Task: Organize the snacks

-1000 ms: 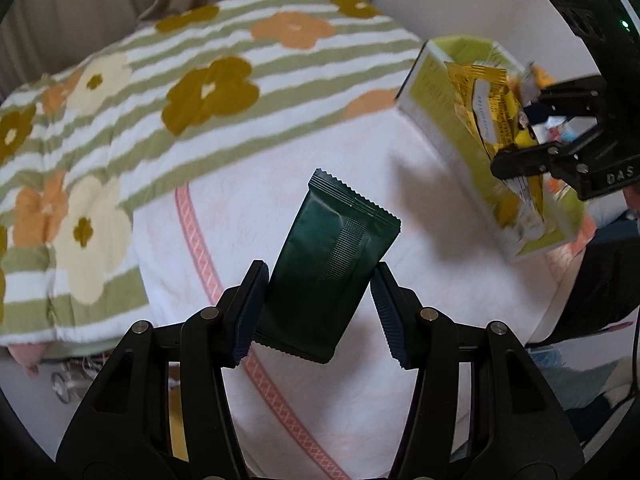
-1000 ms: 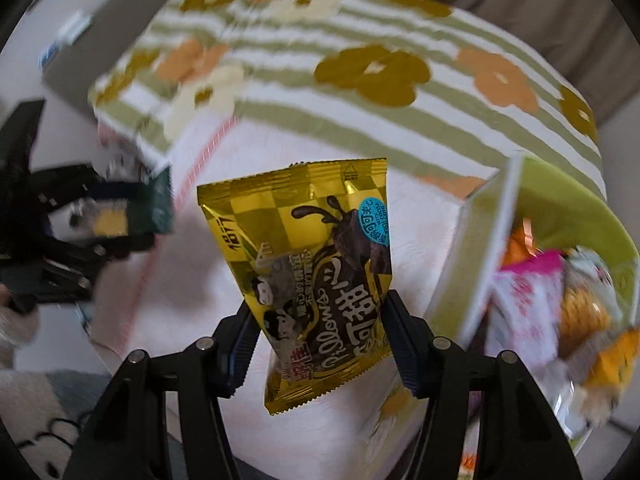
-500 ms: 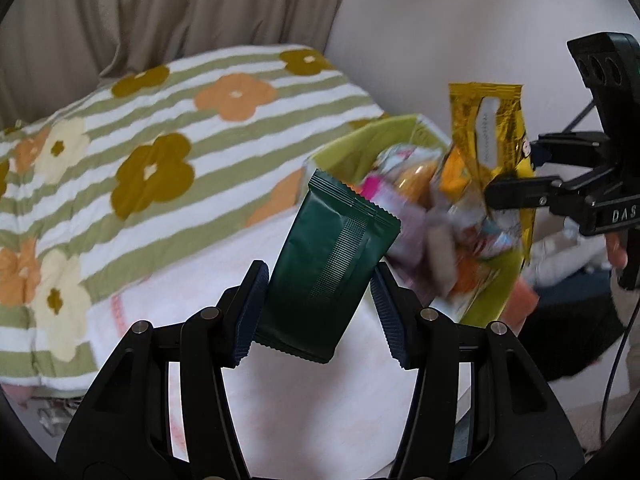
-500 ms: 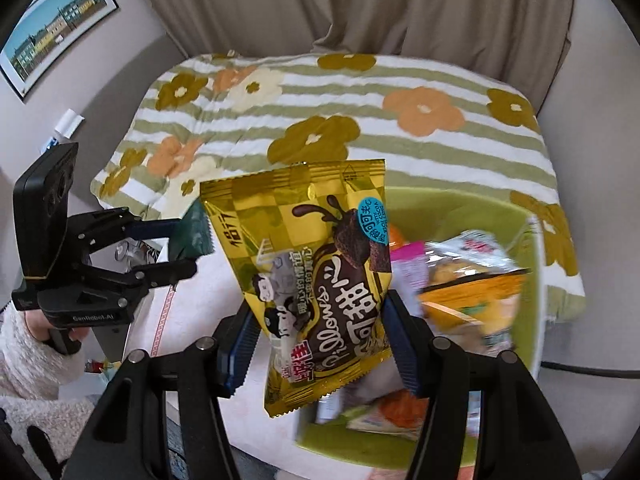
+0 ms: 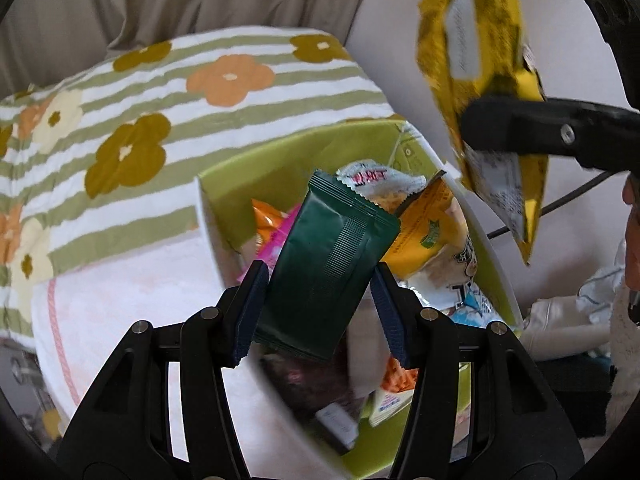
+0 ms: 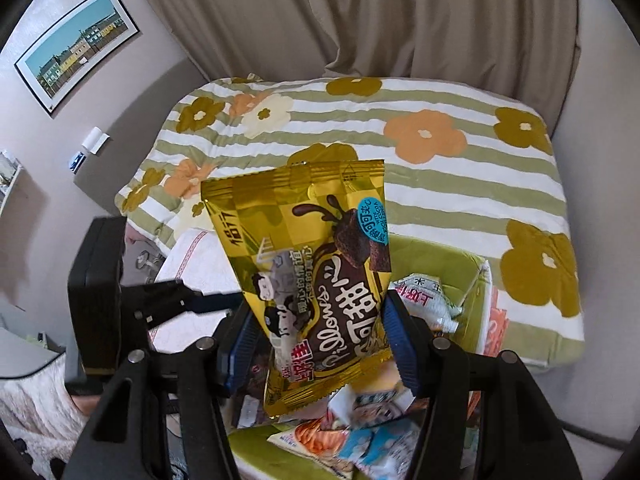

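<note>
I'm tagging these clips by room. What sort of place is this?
Probably a bedroom: a bed with a flowered striped quilt, beige curtains behind it, and a framed picture on the wall.

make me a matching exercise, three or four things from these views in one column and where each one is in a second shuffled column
Things:
1. dark green packet
2. gold chocolate snack bag
3. orange snack bag
4. flowered striped blanket

Places:
A. lying inside the green box
B. clamped in the right hand-held gripper
C. spread over the bed behind the box
D. clamped in the left hand-held gripper

Pairs: 1-D, 2-B, 3-A, 4-C
</note>
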Available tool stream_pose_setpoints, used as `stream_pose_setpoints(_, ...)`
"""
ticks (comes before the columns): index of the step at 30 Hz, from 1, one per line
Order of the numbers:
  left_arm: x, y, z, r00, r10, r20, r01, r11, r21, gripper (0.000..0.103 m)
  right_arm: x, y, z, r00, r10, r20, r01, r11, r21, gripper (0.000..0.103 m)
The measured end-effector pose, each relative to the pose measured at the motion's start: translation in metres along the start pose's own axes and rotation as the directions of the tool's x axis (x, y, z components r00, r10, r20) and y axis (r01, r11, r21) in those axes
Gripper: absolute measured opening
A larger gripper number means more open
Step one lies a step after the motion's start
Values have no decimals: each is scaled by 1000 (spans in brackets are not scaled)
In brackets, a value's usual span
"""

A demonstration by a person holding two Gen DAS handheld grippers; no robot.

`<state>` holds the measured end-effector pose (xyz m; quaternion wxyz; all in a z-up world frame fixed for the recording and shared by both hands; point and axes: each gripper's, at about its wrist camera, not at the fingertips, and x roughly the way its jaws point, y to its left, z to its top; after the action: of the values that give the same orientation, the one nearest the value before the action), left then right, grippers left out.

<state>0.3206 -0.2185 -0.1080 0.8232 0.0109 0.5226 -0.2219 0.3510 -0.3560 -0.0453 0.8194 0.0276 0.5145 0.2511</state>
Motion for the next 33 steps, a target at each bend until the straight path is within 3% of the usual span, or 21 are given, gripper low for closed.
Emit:
stream_pose_setpoints(3,7,-7,1,999,44,-8,-44,999,-4,50,5,-12,4,1000,14,-11,-14,1000,2,55)
stream_pose_setpoints(5,9,-8,2,999,45,-6,-45,999,-7,62,7,-16,6,1000,18,-15,-18,1000,-1,55)
stream_pose_setpoints(6,10,-8,2,999,49,-12,-49,999,-13,90,8,-18,8,1000,19,-16,-19,1000,0,55)
stream_pose_setpoints(7,11,-6,2,998,67,-16,-67,998,-20,102,8,-18,8,1000,21,-16,-21,1000,3,55)
stream_pose_setpoints(13,3,13,-13,993,115,-1,-115,992,-60,102,17,-20,12,999,-3,-33,3,1000,-23,55)
stream_pose_setpoints(21,-8,38,-34,991,137,-4,-136,980,-148,102,45,5,15,992,-79,-100,62,984,-165,57)
stream_pose_setpoints(22,-11,40,-36,990,144,-3,-142,978,-152,102,50,11,14,990,-91,-104,69,978,-197,60)
stream_pose_setpoints(24,-14,42,-40,988,154,2,-152,976,-158,102,53,16,11,991,-102,-85,80,970,-228,87)
stream_pose_setpoints(26,-15,44,-44,987,163,6,-160,974,-161,102,55,13,8,993,-95,-76,76,973,-220,103)
stream_pose_setpoints(33,-22,45,-64,978,206,13,-201,963,-177,102,50,4,-2,999,-46,-9,45,994,-101,103)
